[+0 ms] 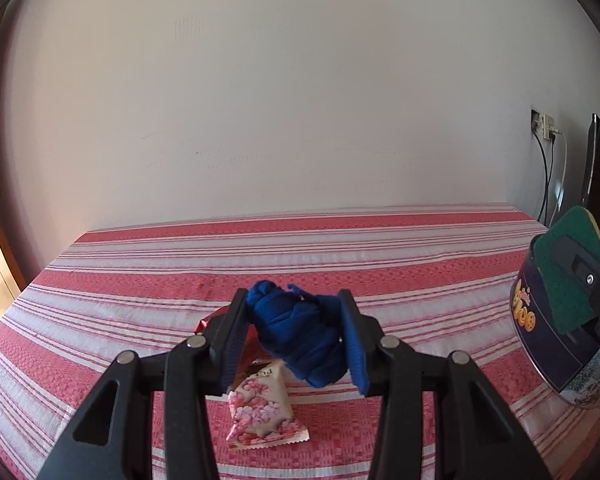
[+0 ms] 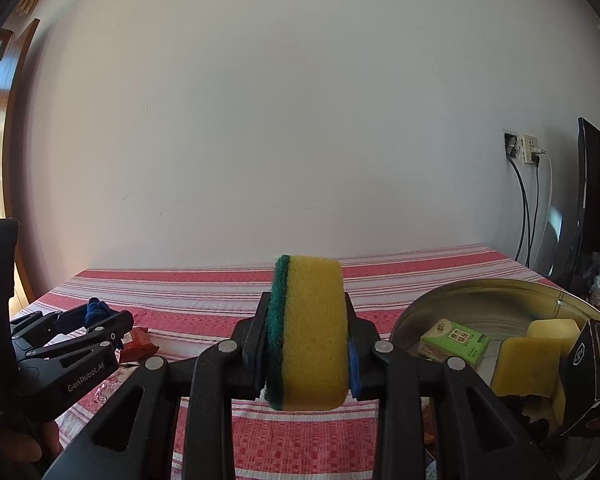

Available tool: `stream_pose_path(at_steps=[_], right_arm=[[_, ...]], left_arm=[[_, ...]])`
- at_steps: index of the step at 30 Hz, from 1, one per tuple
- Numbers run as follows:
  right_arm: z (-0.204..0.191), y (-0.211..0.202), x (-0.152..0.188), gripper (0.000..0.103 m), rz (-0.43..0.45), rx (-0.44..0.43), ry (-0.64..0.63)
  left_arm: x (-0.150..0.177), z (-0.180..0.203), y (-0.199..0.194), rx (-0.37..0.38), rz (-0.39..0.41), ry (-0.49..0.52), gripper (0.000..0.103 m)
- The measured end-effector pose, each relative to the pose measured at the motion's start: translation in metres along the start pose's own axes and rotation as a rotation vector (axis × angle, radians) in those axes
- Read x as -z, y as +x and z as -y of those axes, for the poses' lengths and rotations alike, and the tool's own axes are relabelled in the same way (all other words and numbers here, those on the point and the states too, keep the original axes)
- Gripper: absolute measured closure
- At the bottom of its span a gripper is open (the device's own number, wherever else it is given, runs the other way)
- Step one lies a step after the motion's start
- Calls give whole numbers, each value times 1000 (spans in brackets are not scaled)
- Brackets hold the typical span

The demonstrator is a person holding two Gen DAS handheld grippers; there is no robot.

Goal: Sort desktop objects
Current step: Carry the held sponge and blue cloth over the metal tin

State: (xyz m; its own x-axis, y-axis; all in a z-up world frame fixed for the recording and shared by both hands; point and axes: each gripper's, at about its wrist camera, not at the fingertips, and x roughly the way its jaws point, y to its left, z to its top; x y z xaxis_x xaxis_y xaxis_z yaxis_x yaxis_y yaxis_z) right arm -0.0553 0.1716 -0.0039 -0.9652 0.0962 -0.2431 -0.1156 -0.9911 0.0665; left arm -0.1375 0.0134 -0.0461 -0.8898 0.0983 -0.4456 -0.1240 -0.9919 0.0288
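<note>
My left gripper (image 1: 296, 336) is shut on a bundled blue cloth (image 1: 300, 336) and holds it above the striped tablecloth (image 1: 380, 264). Below it lie a pink flowered snack packet (image 1: 262, 408) and a red packet (image 1: 204, 322), partly hidden. My right gripper (image 2: 306, 336) is shut on a yellow sponge with a green scouring side (image 2: 310, 332), held upright above the table. It also shows in the left wrist view (image 1: 572, 284) beside the round tin (image 1: 540, 344). The left gripper shows in the right wrist view (image 2: 100, 320).
The open round tin (image 2: 480, 292) at the right holds a green box (image 2: 456, 340), two yellow sponges (image 2: 524, 364) and a dark box (image 2: 596, 372). A red packet (image 2: 140, 342) lies left. A wall socket with cables (image 2: 524, 152) and a dark screen (image 2: 596, 200) stand at the far right.
</note>
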Motion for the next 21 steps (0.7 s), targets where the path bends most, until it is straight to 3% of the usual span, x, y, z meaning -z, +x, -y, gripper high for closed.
stream_pose_path(at_steps=[5, 21], right_arm=[[35, -20, -7, 71, 20, 42, 28], [138, -61, -26, 71, 79, 275, 78]], left_arm=[[-1, 9, 4, 55, 4, 13, 60], [-20, 106, -18, 272, 19, 131, 60]])
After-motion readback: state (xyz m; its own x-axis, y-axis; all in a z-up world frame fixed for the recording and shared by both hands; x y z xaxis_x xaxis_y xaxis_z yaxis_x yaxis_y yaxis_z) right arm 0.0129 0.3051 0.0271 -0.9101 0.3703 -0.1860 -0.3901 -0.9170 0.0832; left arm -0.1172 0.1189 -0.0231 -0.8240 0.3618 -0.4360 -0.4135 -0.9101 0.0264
